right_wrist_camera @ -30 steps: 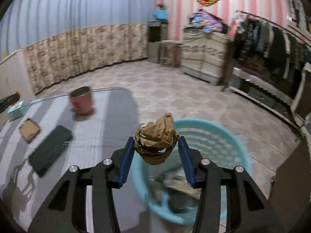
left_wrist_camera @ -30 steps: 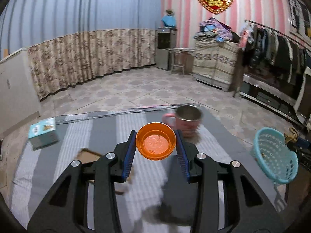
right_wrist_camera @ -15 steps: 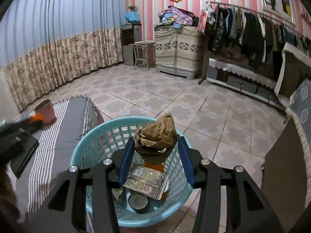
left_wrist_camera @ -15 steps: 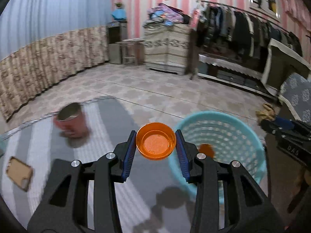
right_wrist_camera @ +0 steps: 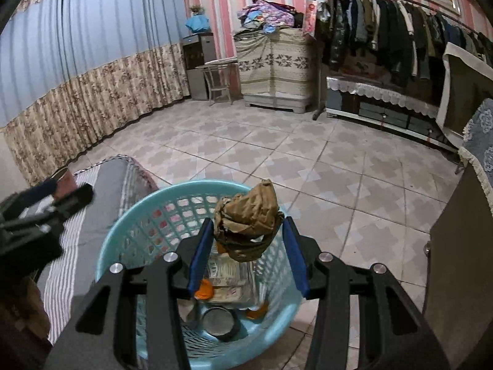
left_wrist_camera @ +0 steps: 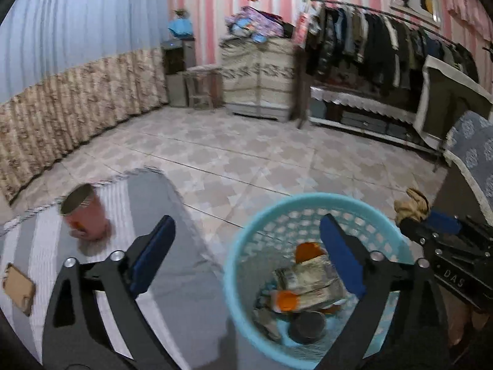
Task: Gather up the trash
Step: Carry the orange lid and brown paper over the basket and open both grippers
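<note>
A light blue plastic basket [left_wrist_camera: 243, 234] stands on the tiled floor beside the bed; it also shows in the right wrist view [right_wrist_camera: 123, 231]. It holds an orange lid [left_wrist_camera: 308, 251], packets, an orange cap and a dark round lid [right_wrist_camera: 218, 322]. My left gripper [left_wrist_camera: 246, 252] is wide open and empty above the basket's near rim. My right gripper [right_wrist_camera: 248, 246] is shut on a crumpled brown paper wad [right_wrist_camera: 249, 212], held over the basket. The wad also shows at the right of the left wrist view [left_wrist_camera: 411, 205].
A striped grey bed cover [left_wrist_camera: 172, 277] lies left of the basket, with a pink metal-rimmed cup [left_wrist_camera: 83, 212] and a brown card [left_wrist_camera: 18, 288] on it. A clothes rack [right_wrist_camera: 400, 30], cabinets and a chair stand at the far wall. A dark cabinet [right_wrist_camera: 462, 262] is close on the right.
My left gripper swung right from the bed to the basket, opened, and the orange lid it held now lies inside the basket. My right gripper still holds the paper wad over the basket.
</note>
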Demonstrator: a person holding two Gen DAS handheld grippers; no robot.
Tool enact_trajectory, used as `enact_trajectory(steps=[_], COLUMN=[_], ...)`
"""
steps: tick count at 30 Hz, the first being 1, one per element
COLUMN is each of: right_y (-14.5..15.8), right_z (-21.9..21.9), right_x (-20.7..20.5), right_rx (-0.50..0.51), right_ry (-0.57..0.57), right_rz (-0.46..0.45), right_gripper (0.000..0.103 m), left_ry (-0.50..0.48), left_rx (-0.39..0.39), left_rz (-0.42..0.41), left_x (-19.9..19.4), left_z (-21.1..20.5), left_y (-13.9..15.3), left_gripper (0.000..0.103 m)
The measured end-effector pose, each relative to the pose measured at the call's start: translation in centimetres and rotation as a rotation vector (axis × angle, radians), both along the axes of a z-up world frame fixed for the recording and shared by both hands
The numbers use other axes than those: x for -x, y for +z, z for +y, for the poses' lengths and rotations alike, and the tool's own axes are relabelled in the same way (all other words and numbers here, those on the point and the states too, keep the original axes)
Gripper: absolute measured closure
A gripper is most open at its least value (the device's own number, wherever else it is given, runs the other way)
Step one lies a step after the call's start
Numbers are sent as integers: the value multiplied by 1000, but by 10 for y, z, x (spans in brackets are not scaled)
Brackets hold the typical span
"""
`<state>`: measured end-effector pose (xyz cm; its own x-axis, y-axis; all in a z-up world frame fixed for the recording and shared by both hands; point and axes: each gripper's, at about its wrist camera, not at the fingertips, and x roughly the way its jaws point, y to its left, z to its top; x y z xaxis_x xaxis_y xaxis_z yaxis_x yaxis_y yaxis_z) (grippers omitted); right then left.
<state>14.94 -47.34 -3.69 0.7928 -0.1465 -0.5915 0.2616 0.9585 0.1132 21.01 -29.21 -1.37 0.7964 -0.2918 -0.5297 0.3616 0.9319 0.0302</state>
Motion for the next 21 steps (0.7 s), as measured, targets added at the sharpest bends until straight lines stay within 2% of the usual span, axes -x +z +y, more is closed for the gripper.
enact_trajectory(steps=[6, 9, 13, 17, 21], right_y=[-6, -5, -4, -3, 2], right_z=[20, 23, 23, 21, 27], right_x=[-14, -15, -11, -5, -1], right_rx=[23, -5, -9, -5, -9], right_ry=[36, 36, 25, -15, -34], right_rz=[-1, -16, -32, -64, -77], right_gripper=[51, 18, 7, 4, 4], left_ry=[55, 75, 90, 88, 101], left_rx=[-2, -7, -13, -10, -7], left_rz=[-34, -39, -34, -37, -72], left_x=[10, 15, 17, 21, 36], left_z=[37, 51, 61, 66, 77], left_y=[12, 13, 13, 14, 15], left_gripper=[5, 5, 5, 5, 5])
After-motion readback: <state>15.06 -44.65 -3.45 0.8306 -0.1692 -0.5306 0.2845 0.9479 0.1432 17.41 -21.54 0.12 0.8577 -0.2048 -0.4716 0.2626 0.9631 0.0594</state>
